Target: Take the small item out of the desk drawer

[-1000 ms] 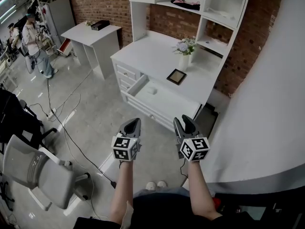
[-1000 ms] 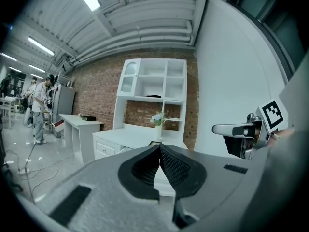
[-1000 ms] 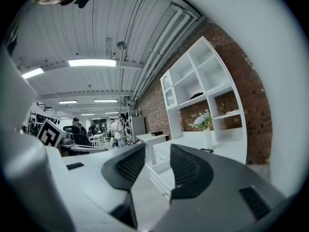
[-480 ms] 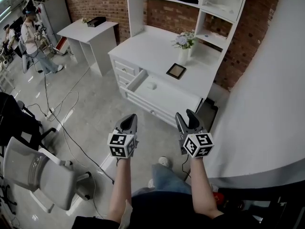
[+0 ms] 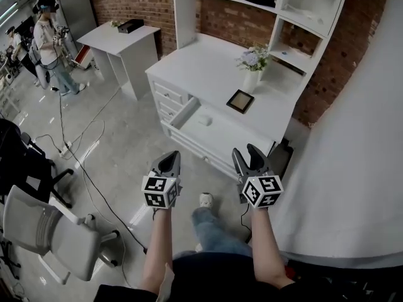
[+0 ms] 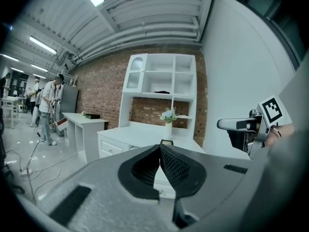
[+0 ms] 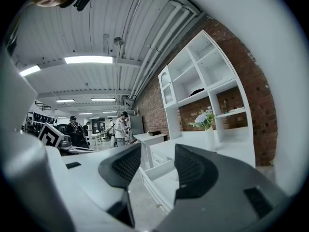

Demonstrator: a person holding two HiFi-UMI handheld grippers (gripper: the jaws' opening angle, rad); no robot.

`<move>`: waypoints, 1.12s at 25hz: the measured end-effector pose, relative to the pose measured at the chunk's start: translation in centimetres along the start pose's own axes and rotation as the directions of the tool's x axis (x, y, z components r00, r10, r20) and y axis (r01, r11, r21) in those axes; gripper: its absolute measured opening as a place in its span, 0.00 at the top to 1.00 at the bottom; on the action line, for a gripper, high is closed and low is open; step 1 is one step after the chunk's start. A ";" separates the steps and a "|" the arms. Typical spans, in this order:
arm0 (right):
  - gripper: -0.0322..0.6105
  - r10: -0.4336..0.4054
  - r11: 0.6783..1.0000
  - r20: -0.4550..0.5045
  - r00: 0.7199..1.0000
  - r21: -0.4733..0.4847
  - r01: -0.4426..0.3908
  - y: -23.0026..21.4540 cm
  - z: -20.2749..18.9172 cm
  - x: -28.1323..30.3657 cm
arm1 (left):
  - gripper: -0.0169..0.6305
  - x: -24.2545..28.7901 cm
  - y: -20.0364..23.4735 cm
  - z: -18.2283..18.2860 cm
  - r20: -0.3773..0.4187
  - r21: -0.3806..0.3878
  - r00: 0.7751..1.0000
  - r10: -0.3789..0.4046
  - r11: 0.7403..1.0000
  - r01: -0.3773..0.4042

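The white desk [image 5: 208, 68] stands a step or two ahead, and its wide drawer [image 5: 217, 137] is pulled open. A small pale item [image 5: 204, 120] lies in the drawer's left part. Both grippers hang in the air short of the desk, above the floor. My left gripper [image 5: 169, 161] is shut with its tips meeting [image 6: 160, 146] and nothing in them. My right gripper [image 5: 250, 156] is open; its pads [image 7: 128, 164] stand apart with only the drawer [image 7: 161, 178] seen past them.
On the desktop are a dark picture frame [image 5: 240, 100] and a vase of flowers [image 5: 252, 68] under a white hutch. A grey office chair [image 5: 50, 231] and floor cables lie at left. A white curved wall [image 5: 352, 156] bounds the right. People stand by a second table [image 5: 123, 43].
The right gripper's jaws have spread wider. The person has stepped forward, one foot now showing between the arms, and both grippers have stayed level in front of the desk.
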State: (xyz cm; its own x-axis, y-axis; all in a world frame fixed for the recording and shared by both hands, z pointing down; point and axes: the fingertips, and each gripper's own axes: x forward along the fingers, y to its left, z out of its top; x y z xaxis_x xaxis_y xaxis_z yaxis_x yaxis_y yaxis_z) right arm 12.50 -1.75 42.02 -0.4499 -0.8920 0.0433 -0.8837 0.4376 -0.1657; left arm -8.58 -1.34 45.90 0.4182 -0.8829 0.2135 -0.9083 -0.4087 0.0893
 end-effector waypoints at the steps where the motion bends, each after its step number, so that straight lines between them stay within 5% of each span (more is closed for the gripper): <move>1: 0.64 0.001 1.000 -0.003 1.000 -0.001 -0.001 -0.4 0.0 1.1 | 0.96 0.8 0.6 0.1 0.000 -0.002 1.000 0.003 1.000 -0.003; 28: 0.64 0.062 0.998 -0.178 0.982 -0.021 -0.066 -11.3 -1.7 30.9 | 0.96 26.6 14.9 3.7 -0.086 -0.061 0.995 0.056 0.996 -0.062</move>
State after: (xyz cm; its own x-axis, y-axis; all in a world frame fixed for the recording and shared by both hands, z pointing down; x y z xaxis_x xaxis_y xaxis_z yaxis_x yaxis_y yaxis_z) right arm 8.41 -34.04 46.94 -0.5191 -0.8291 0.2075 -0.8545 0.4981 -0.1474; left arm -10.93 -31.74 49.35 0.3641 -0.8814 0.3009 -0.9312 -0.3385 0.1351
